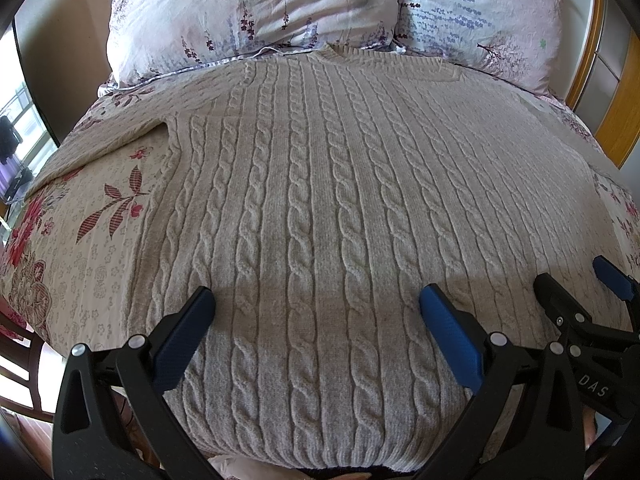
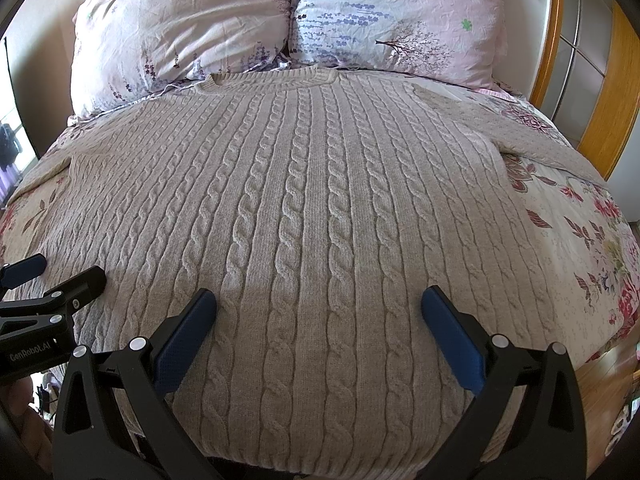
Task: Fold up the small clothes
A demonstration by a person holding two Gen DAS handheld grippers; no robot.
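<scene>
A beige cable-knit sweater point(image 1: 320, 184) lies flat and face up on the bed, collar toward the pillows, hem toward me; it fills the right wrist view too point(image 2: 320, 200). Its left sleeve point(image 1: 100, 148) spreads out to the left and its right sleeve point(image 2: 540, 136) to the right. My left gripper point(image 1: 318, 304) is open and empty, hovering over the hem's left part. My right gripper point(image 2: 320, 304) is open and empty over the hem's right part. Each gripper shows at the edge of the other's view: the right one point(image 1: 576, 280), the left one point(image 2: 66, 272).
The floral bedsheet point(image 1: 92, 240) shows on both sides of the sweater point(image 2: 580, 240). Two floral pillows point(image 2: 180, 28) point(image 2: 400, 16) lie behind the collar. A wooden headboard point(image 2: 548, 32) stands at the right. A window point(image 1: 16, 136) is far left.
</scene>
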